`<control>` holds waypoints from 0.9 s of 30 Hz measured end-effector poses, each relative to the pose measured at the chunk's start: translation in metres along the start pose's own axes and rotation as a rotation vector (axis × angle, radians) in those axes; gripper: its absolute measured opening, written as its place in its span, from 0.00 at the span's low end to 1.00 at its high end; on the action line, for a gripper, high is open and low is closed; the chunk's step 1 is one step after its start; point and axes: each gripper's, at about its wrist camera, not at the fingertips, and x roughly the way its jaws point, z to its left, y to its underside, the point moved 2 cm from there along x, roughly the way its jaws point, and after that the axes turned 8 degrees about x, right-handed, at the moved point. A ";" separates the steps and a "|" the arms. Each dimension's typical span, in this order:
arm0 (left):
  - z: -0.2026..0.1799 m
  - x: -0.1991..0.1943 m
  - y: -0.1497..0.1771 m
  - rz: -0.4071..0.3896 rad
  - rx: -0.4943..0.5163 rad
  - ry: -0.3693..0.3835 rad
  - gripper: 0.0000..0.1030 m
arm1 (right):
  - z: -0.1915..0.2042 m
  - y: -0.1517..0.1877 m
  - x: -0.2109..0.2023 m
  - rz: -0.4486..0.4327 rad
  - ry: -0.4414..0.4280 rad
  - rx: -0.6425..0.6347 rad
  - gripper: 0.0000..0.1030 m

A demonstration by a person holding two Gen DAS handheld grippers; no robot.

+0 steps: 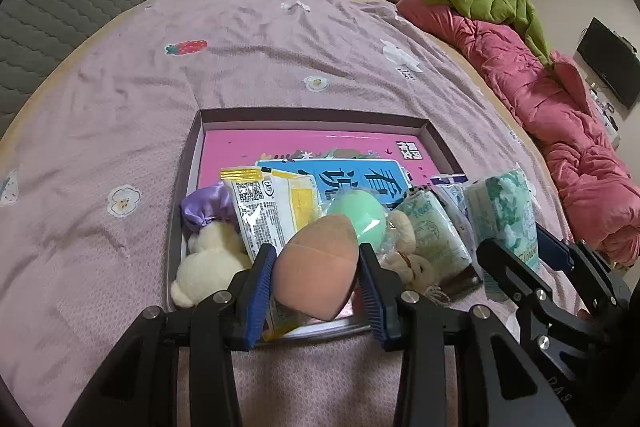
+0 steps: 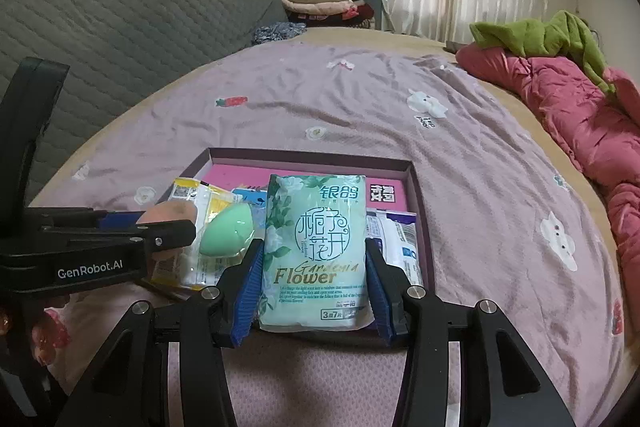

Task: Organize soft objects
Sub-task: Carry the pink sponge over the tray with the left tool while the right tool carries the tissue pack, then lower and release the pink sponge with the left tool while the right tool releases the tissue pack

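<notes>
Left tongs (image 1: 318, 269) clamp a peach sponge (image 1: 316, 267); right tongs (image 2: 314, 281) clamp a tissue pack (image 2: 316, 251), both over the box (image 1: 192, 163) on the bed. Best lowered gently into free gaps before letting go.

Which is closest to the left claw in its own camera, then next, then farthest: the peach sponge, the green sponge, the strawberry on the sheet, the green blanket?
From the left claw:
1. Peach sponge, gripped between its fingers.
2. Green sponge, just behind, in the box.
3. Strawberry print, far up on the left.
4. Green blanket, at the far right.
</notes>
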 end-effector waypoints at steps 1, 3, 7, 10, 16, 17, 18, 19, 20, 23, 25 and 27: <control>0.001 0.002 0.000 0.000 -0.003 -0.001 0.40 | 0.000 0.000 0.004 0.009 0.001 -0.002 0.48; 0.001 0.006 -0.001 0.007 -0.004 -0.007 0.40 | 0.000 0.000 0.011 0.025 0.009 -0.002 0.48; 0.005 0.013 -0.001 0.022 -0.009 -0.022 0.40 | -0.001 0.004 0.027 0.063 0.014 0.000 0.48; 0.006 0.017 -0.001 0.032 -0.010 -0.031 0.40 | 0.001 0.010 0.037 0.092 0.015 -0.005 0.50; 0.006 0.018 0.000 0.034 -0.012 -0.039 0.41 | 0.001 0.011 0.041 0.087 0.022 0.004 0.60; 0.006 0.017 0.000 0.033 -0.014 -0.046 0.41 | 0.001 0.011 0.039 0.080 0.022 0.004 0.65; 0.006 0.016 0.000 0.030 -0.012 -0.053 0.42 | 0.001 0.010 0.037 0.068 0.023 0.005 0.66; 0.005 0.014 0.000 0.024 -0.010 -0.063 0.43 | 0.001 0.009 0.033 0.055 0.021 0.004 0.68; 0.005 0.011 0.000 0.014 -0.009 -0.069 0.46 | 0.001 0.009 0.030 0.045 0.022 0.003 0.69; 0.005 0.003 0.000 -0.005 -0.017 -0.066 0.52 | -0.001 0.007 0.020 0.021 0.031 0.004 0.69; 0.004 -0.003 0.001 -0.012 -0.017 -0.076 0.52 | -0.003 0.007 0.012 0.007 0.033 0.013 0.69; 0.002 -0.011 0.002 -0.019 -0.024 -0.086 0.53 | -0.004 0.008 0.002 -0.004 0.034 0.021 0.69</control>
